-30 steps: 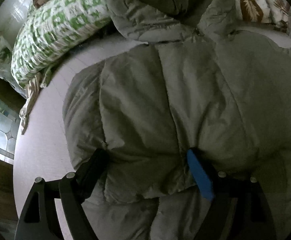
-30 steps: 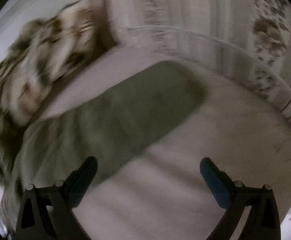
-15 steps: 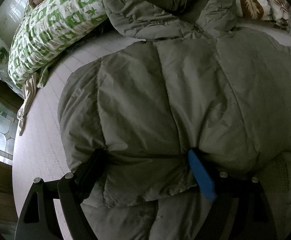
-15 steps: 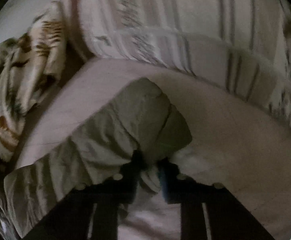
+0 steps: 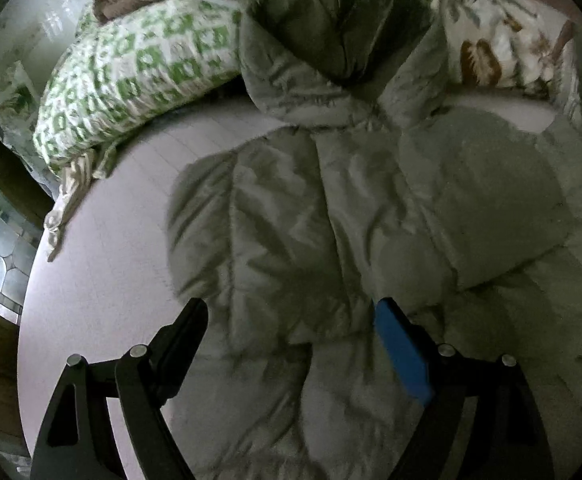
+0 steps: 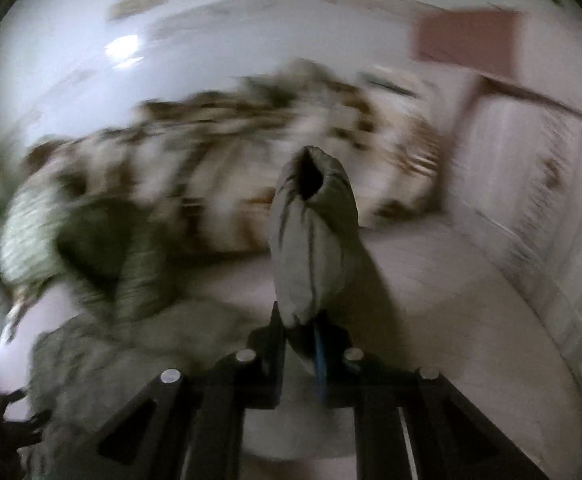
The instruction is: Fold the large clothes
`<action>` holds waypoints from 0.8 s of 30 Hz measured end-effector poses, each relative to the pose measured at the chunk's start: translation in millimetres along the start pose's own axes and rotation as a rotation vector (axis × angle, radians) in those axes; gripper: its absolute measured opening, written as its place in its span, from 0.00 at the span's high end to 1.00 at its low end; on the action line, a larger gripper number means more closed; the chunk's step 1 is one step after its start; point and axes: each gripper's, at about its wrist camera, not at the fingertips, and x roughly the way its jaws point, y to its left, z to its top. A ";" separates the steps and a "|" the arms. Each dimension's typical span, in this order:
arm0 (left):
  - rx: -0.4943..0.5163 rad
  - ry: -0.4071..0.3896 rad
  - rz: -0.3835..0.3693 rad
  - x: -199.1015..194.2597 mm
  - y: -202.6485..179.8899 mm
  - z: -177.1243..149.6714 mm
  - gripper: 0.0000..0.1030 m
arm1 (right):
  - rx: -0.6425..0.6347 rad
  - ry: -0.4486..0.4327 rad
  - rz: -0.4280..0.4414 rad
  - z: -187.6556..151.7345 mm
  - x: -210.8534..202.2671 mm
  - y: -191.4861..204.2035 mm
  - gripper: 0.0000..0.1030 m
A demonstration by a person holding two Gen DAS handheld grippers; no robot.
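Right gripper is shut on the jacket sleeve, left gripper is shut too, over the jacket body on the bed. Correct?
Not quite. The left gripper is open: the left wrist view shows its fingers spread wide over the jacket body on the bed. The rest holds: the right gripper is shut on the sleeve.

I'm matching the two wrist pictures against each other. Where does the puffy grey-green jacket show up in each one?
Left wrist: the jacket fills the centre and right, spread on the bed, under the open left gripper.
Right wrist: its sleeve stands up at centre, pinched in the right gripper; the blurred body lies lower left.
Shared landmark: the green-and-white pillow, at far left here.
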 end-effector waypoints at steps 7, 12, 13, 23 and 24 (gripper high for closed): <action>-0.110 -0.024 -0.053 -33.1 47.2 -13.1 0.16 | -0.175 0.061 0.318 -31.6 -7.5 168.6 0.87; -0.178 -0.007 -0.056 -33.6 74.2 -26.2 0.16 | -0.264 0.215 0.465 -86.1 33.8 262.1 0.85; -0.185 -0.004 -0.060 -32.7 77.9 -28.4 0.16 | -0.276 0.249 0.458 -96.7 43.8 272.3 0.80; -0.215 0.000 -0.150 -26.1 72.1 -17.1 0.16 | -0.116 0.329 0.459 -137.5 32.6 222.8 0.19; -0.218 0.003 -0.169 -22.6 65.6 -11.4 0.16 | -0.090 0.315 0.435 -132.7 29.7 209.5 0.19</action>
